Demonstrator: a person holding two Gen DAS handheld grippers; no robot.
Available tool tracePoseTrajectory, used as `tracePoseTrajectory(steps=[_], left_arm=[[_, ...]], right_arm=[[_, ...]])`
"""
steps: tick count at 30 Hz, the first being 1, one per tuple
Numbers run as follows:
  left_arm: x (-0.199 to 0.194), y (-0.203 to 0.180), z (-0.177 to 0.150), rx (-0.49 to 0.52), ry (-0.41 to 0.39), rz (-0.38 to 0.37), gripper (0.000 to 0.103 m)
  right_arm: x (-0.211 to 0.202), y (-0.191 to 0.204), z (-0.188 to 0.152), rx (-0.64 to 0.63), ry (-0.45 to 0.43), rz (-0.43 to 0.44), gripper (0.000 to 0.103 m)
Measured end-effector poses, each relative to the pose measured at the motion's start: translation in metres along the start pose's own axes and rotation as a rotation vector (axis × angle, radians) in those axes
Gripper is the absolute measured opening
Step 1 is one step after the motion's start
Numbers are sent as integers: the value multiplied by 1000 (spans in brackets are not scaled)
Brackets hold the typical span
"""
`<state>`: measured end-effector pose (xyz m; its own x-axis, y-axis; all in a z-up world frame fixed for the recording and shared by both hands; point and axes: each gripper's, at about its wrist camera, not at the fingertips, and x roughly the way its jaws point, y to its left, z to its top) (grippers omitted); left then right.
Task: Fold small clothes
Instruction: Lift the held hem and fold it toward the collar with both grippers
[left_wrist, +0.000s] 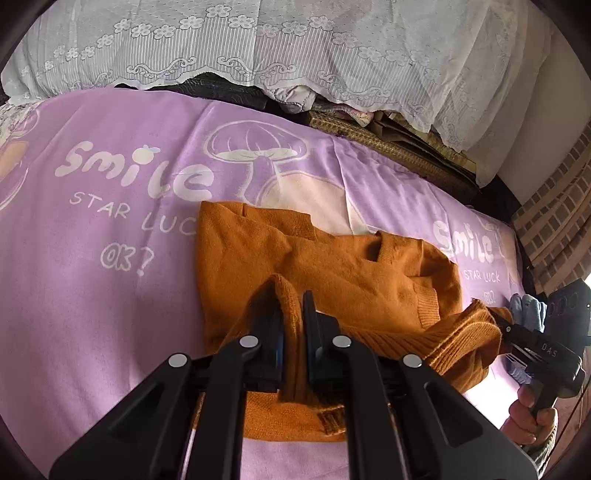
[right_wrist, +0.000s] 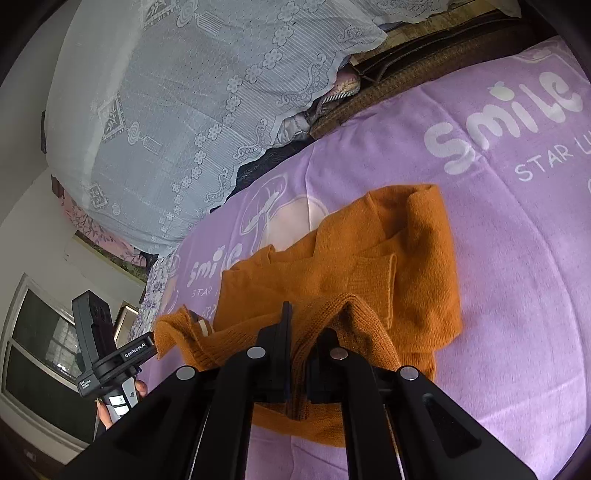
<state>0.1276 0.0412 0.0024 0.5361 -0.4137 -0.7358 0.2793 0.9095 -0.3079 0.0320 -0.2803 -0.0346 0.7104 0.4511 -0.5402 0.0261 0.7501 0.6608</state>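
Observation:
An orange knitted sweater (left_wrist: 332, 273) lies partly folded on a purple blanket (left_wrist: 92, 221). My left gripper (left_wrist: 293, 306) is shut on a raised fold of its ribbed hem, lifted off the blanket. At the right edge of the left wrist view my right gripper (left_wrist: 498, 325) grips the other end of the same hem. In the right wrist view the sweater (right_wrist: 406, 266) lies ahead, and my right gripper (right_wrist: 306, 325) is shut on a bunched piece of the hem. My left gripper (right_wrist: 157, 341) shows at the left, holding the far corner of the hem.
The blanket (right_wrist: 517, 258) carries white "smile" lettering and mushroom prints. A white lace cover (left_wrist: 295, 48) drapes over piled bedding behind it. A woven mat edge (left_wrist: 406, 155) runs along the blanket's far side. A window (right_wrist: 40, 350) and a brick wall (left_wrist: 554, 229) flank the bed.

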Motion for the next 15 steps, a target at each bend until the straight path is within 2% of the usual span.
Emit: tracePoseTrajectory(steps=[10,15], left_arm=[[19,-6,20,34,-14,35,8],[32,1,26,11,-22,29,8]], right_arm=[[27,-15,25,27,-6,-5,6],[40,-22,31,28,-9,-16,6]])
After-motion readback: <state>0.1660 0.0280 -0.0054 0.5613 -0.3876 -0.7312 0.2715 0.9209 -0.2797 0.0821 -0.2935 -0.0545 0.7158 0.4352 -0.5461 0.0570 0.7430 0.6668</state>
